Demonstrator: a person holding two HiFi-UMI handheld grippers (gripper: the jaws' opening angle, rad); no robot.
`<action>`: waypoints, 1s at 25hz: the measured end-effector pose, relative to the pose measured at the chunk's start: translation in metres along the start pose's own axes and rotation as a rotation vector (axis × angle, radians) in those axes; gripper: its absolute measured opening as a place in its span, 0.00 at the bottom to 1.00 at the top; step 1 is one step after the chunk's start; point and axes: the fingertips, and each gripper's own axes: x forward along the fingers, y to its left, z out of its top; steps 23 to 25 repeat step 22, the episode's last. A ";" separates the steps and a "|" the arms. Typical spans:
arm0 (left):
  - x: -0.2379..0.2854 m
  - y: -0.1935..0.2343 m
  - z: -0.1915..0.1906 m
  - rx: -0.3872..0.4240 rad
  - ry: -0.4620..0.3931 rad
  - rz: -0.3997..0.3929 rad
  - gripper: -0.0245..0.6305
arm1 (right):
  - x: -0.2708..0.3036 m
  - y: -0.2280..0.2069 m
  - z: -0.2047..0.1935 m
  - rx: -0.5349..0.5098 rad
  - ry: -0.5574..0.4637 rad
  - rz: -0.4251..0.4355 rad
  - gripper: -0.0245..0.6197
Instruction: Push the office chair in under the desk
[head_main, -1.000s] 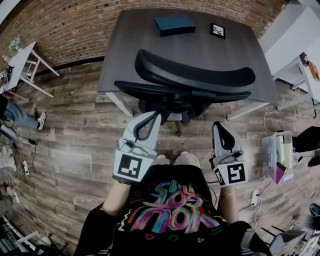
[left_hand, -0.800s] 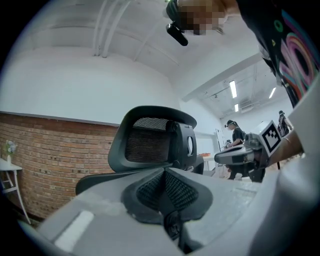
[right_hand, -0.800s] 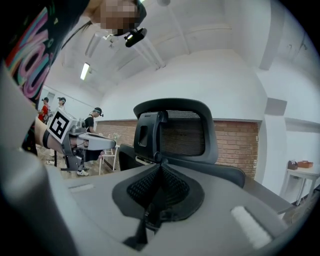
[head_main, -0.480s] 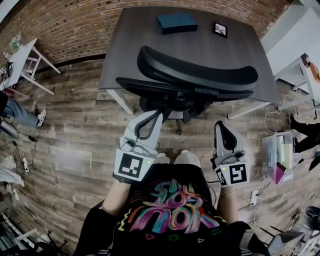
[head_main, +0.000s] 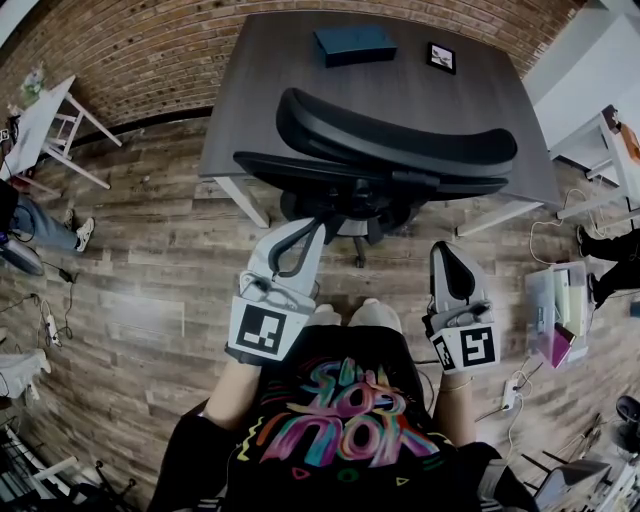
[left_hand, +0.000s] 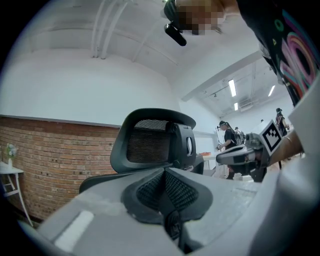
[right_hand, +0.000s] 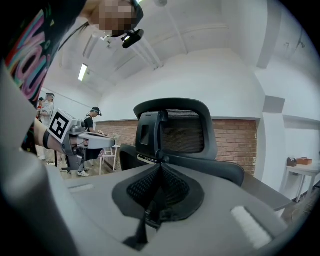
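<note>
Jaws pressed together on both the left gripper (left_hand: 165, 174) and the right gripper (right_hand: 160, 169), with nothing between them in either gripper view. Since a second ago, a slight creep of the black mesh-backed office chair (head_main: 395, 150) further over the dark grey rectangular desk (head_main: 290, 80); hardly any shift of the grippers, both held low just behind the chair. Reads as a push under way or just tailing off, with the chair close in but perhaps not fully home. From above, back and headrest overlapping the desk's near edge; a castor (head_main: 358, 262) and part of the base out on the wood-plank floor (head_main: 150, 250) on the near side. Hard to settle whether the left tips touch the chair's lower back or merely lie in front of it in the head view. Right tips apparently clear of it, off to one side. Seat hidden beneath the back, so no telling how far under the top. Only headrest and upper back in the gripper views.
</note>
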 end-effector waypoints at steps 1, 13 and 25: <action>-0.001 0.000 0.001 0.000 -0.002 0.000 0.04 | -0.001 0.001 0.000 0.001 -0.002 0.000 0.04; 0.002 -0.010 0.002 0.007 -0.013 -0.022 0.04 | -0.002 0.000 -0.001 -0.012 0.011 0.003 0.04; 0.003 -0.005 0.008 0.006 -0.026 -0.018 0.04 | -0.004 -0.003 0.000 -0.020 0.017 -0.002 0.04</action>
